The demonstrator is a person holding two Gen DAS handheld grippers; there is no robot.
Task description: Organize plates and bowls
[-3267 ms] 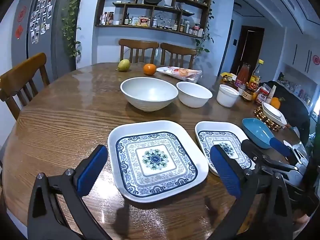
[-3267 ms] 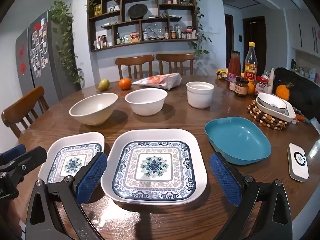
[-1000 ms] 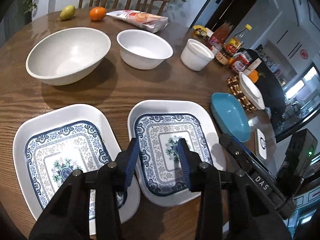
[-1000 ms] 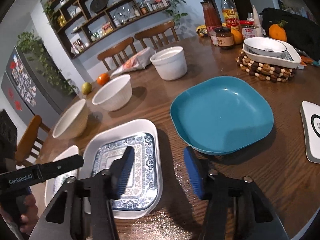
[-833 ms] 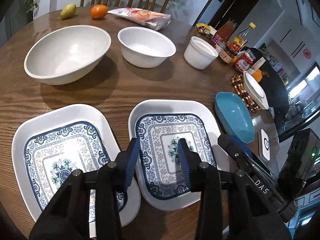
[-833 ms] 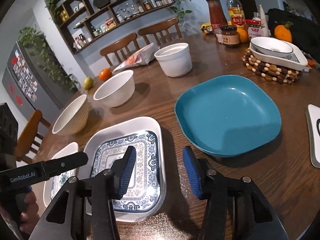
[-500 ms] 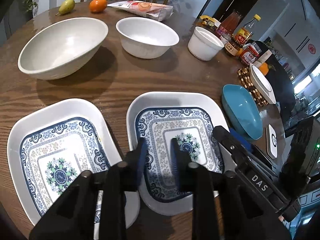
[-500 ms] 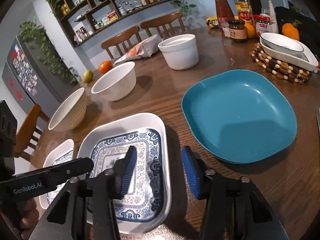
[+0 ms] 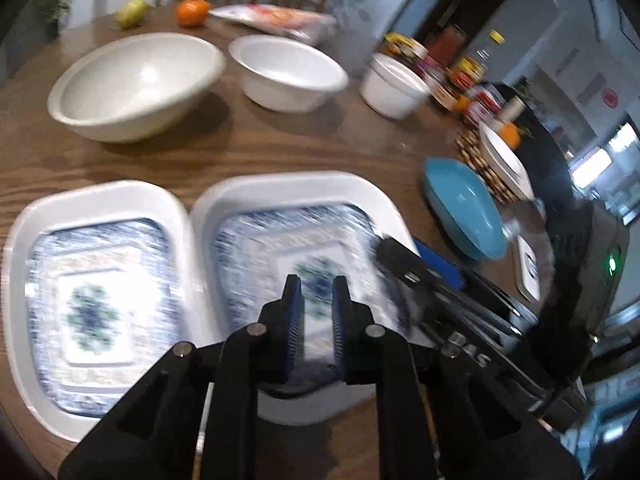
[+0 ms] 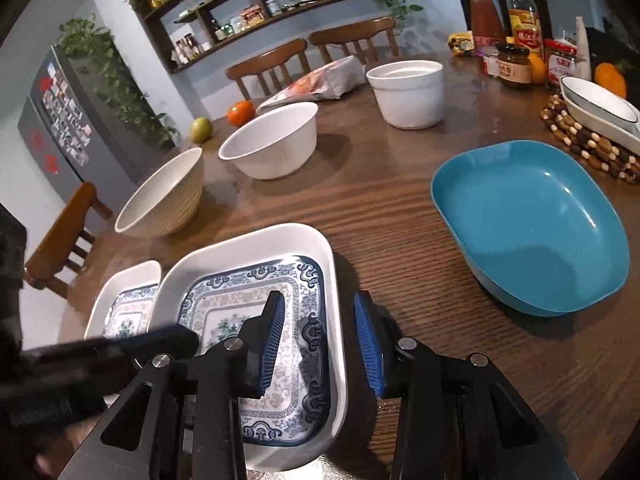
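Blue ribbed pads point(image 10: 273, 340): on the right gripper point(image 10: 320, 340) they stand partly open astride the right rim of the patterned plate point(image 10: 256, 276), one pad over its floor, the other outside on the wood; nothing is pinched yet.
Left gripper point(image 9: 313, 320): pads drawn narrow over the same plate's near edge; the blur hides whether they bite the rim or only hover.
Patterned plate: flat on the table point(image 10: 400, 216), its left edge touching or just overlapping a second patterned plate point(image 9: 100, 208).
Slip risk: a glossy, sloped rim gripped at one edge may tip and slide out, my guess.
Collision risk: both tools crowd one plate; the left gripper's finger lies across the right gripper's side, so a lift could knock them together or drag the neighbour.
Farther out: teal plate point(image 10: 532, 224) near on the right; three white bowls point(image 10: 276, 140) well behind, clear of trouble.
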